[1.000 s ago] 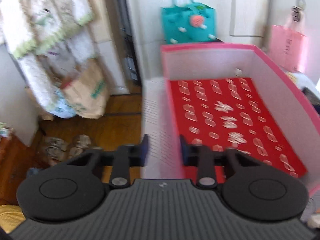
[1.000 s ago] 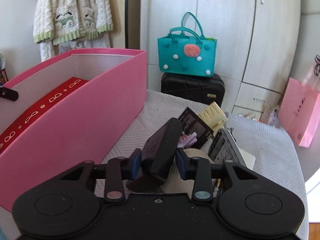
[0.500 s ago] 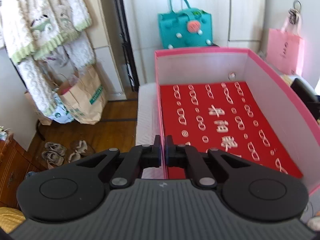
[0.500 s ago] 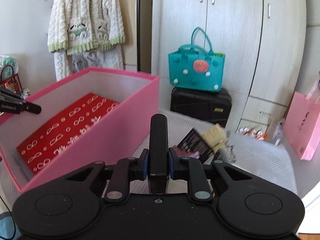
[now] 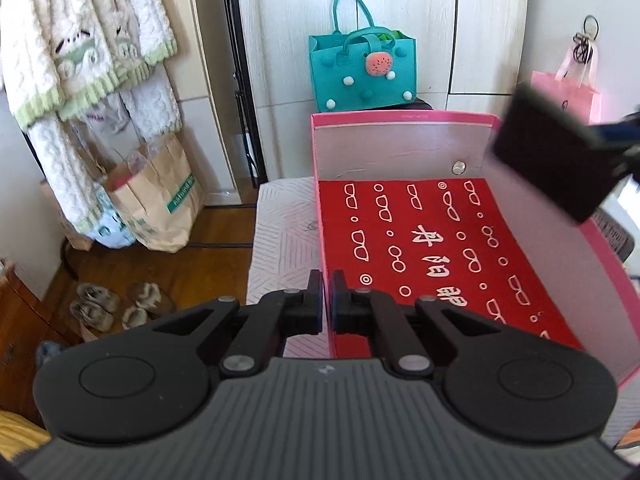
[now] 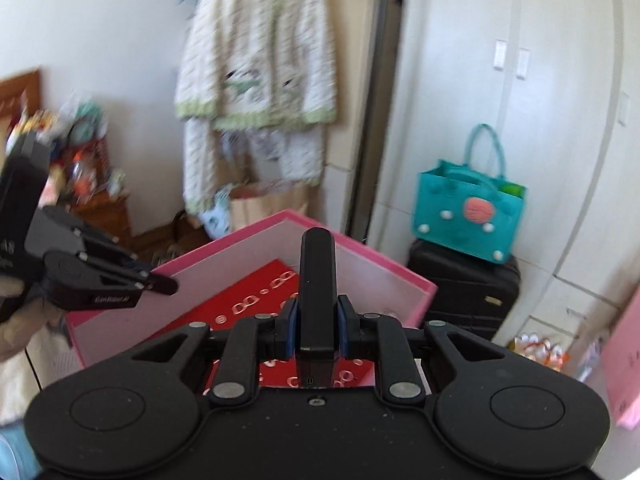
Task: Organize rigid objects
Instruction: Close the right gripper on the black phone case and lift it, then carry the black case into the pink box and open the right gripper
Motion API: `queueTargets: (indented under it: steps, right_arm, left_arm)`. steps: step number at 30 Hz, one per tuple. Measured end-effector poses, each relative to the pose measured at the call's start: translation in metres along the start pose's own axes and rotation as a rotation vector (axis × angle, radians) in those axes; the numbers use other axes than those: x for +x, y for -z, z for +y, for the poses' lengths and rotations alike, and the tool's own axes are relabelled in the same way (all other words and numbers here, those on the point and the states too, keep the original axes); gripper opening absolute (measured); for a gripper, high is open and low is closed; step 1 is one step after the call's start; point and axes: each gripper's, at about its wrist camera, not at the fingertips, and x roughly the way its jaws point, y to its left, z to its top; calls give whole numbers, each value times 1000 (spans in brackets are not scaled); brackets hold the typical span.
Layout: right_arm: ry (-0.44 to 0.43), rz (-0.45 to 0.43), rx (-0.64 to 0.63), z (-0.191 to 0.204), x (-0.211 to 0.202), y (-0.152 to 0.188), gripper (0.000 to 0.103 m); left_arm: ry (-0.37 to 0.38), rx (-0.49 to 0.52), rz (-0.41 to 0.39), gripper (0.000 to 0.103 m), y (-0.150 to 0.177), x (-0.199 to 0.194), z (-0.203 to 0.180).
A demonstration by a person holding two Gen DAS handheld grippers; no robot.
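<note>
A pink box (image 5: 400, 115) with a red patterned floor (image 5: 432, 248) stands open on the white table. My left gripper (image 5: 327, 300) is shut on the box's left wall (image 5: 320, 208), pinching its near end. My right gripper (image 6: 317, 320) is shut on a flat black case (image 6: 317, 280), held upright on edge above the box (image 6: 280, 220). In the left wrist view the black case (image 5: 556, 156) hangs over the box's far right wall. The left gripper also shows in the right wrist view (image 6: 160, 282).
A teal felt bag (image 5: 362, 72) sits on a black suitcase (image 6: 464, 284) behind the box. A pink paper bag (image 5: 568, 92) hangs at the right. A knitted cardigan (image 5: 80, 48), paper bags (image 5: 156, 200) and shoes (image 5: 116, 304) are at the left.
My right gripper has carried the black case up and left, from beside the box to above its right wall. My left gripper closed on the box's left wall and stays there.
</note>
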Motion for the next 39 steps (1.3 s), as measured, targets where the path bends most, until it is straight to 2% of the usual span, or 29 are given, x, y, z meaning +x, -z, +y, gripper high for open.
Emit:
queueTargets:
  steps: [5,8,11,12,15,18,22,24,28,30,32,34,37,39]
  right_arm:
    - [53,107,-334,57,65,-16,22]
    - [39,181,-340,65,103,-27,22]
    - [134,209,-420,74,130,-28,22]
    - [139,225,-423,76,138,-29,22]
    - [104,280,-403,77,151,-28,22]
    - [92,286,-413,79,149,-28,24]
    - [-2,345,-358,75,155,-30,25]
    - [-13,352,-358,77,159,-31,29]
    - [-62,385,-251,74,164,-35,36]
    - [-109,404,-168,66,166,-36,42]
    - [-200,420,-33,51,168,-35,57]
    - [-255,416,40,41,165,-36,57]
    - [-252,361,52,35,150,-36,67]
    - [-207,326,32,33,141,-36,80]
  left_arm:
    - [24,-17,6,4,0,0,4]
    - [37,-21,6,5,2,-1,5]
    - [45,-31,5,5,1,1,6]
    - [50,-45,6,5,1,1,7]
    - [66,-72,7,6,1,2,11]
    - [73,-61,9,6,2,1,11]
    - [81,-57,14,6,2,1,11]
    - [83,-45,7,6,4,0,10]
    - [88,-43,-1,6,5,0,11]
    - [94,-44,4,7,4,0,11]
    - [87,-42,9,7,2,0,11]
    - [93,-40,16,7,1,0,11]
    - [97,-29,21,7,1,0,11]
    - [98,-23,23,7,0,2,12]
